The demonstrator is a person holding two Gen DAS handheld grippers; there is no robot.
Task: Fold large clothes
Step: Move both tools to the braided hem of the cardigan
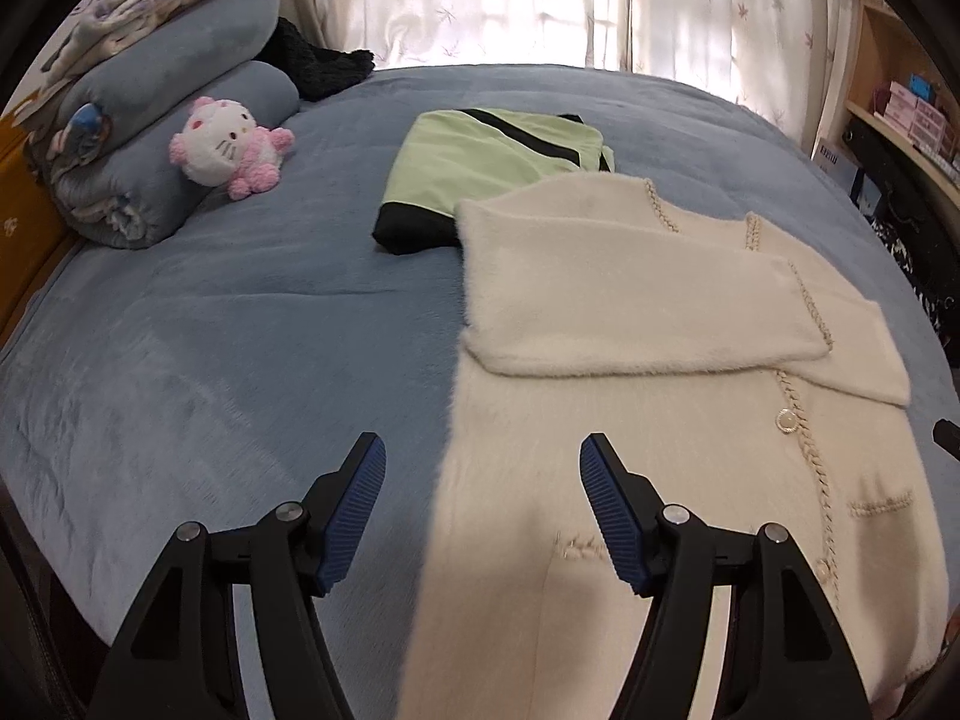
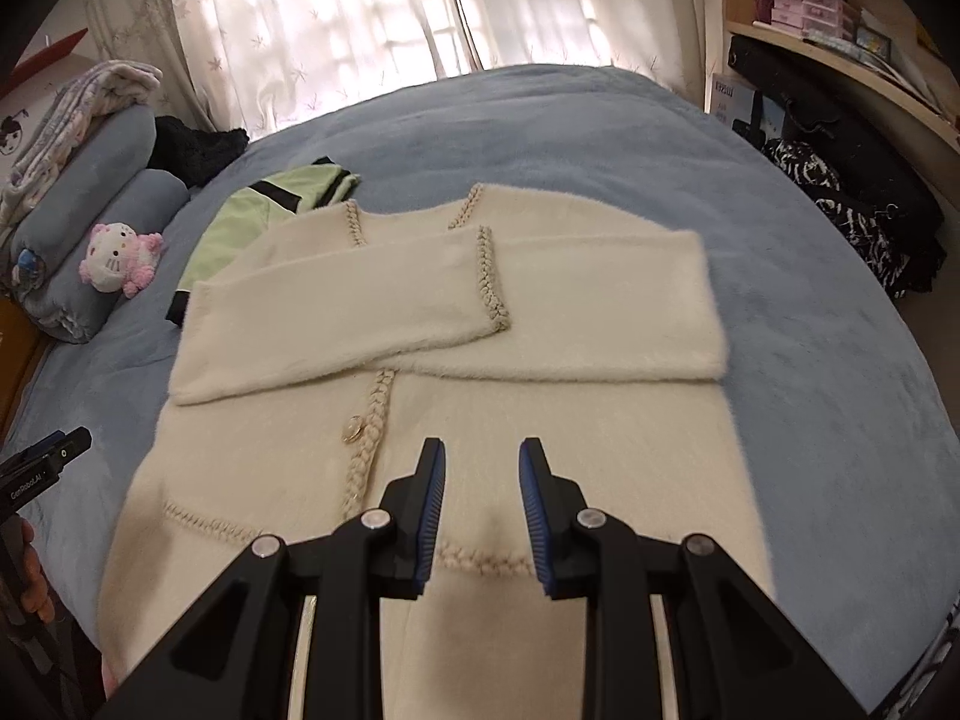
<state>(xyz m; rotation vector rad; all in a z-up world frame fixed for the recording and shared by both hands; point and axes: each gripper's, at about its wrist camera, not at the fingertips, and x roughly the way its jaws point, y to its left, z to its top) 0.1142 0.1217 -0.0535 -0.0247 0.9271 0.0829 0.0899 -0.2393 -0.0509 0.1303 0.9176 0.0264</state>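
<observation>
A cream fuzzy cardigan (image 1: 690,480) lies flat on the blue bed (image 1: 240,330), front up, with braided trim and pearl buttons. Both sleeves (image 2: 372,312) are folded across its chest, the left-hand one on top. My left gripper (image 1: 483,450) hovers open above the cardigan's left edge, with nothing between its blue pads. My right gripper (image 2: 483,450) hangs over the cardigan's (image 2: 540,396) lower half near a pocket trim, its jaws apart by a narrow gap and holding nothing. The left gripper's body (image 2: 48,462) and a hand (image 2: 30,564) show at the right wrist view's left edge.
A folded green and black garment (image 1: 492,162) lies just beyond the cardigan's collar. A pink plush toy (image 1: 225,147) rests against rolled blue blankets (image 1: 150,120) at the left. A black garment (image 1: 318,66) sits by the curtains. Shelves (image 2: 840,30) and dark bags (image 2: 852,198) stand at the right.
</observation>
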